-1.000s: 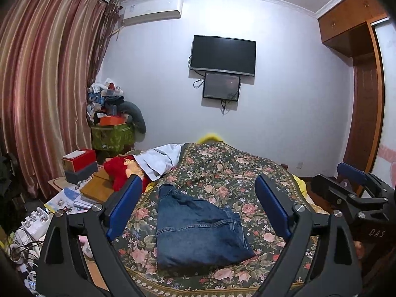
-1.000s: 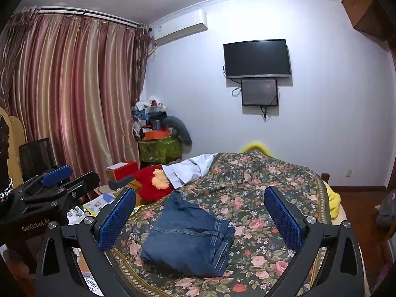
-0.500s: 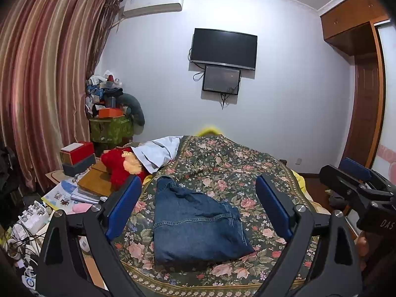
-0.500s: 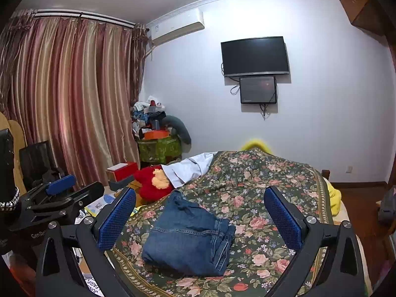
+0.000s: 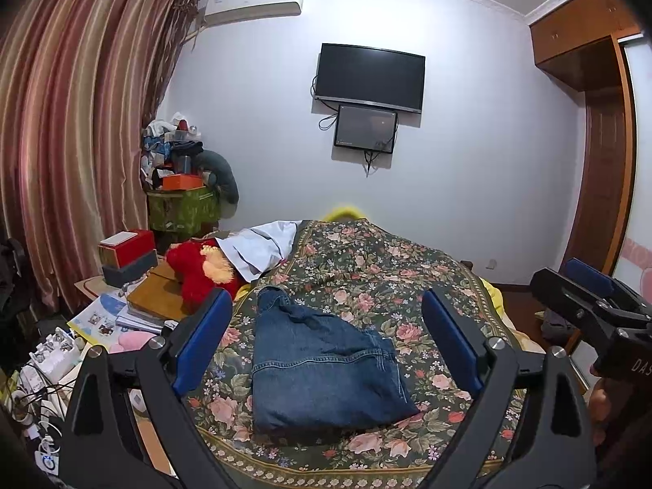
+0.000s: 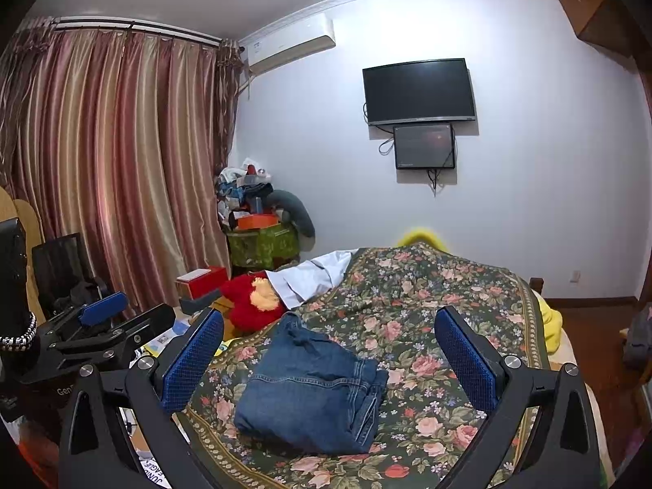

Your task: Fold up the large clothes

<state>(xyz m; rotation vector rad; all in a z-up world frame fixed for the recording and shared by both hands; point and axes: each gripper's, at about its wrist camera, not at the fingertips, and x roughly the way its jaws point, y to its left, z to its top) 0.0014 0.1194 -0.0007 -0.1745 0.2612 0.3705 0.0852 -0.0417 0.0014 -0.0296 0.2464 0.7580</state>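
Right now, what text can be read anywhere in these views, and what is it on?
"DAS" on the right tongs.
"Gen" on the left tongs, rest hidden.
Print on the leaflets by the bed, cut off: unreadable.
Air conditioner sticker: too blurred.

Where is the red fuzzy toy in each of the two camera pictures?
Left wrist view: the red plush toy lies left of centre, off the bed's left edge, just above the left gripper's left fingertip.
Right wrist view: the red plush toy lies left of centre, just above the right gripper's left fingertip.
Shared landmark: the folded jeans on the floral bedspread, right of and nearer than the toy.
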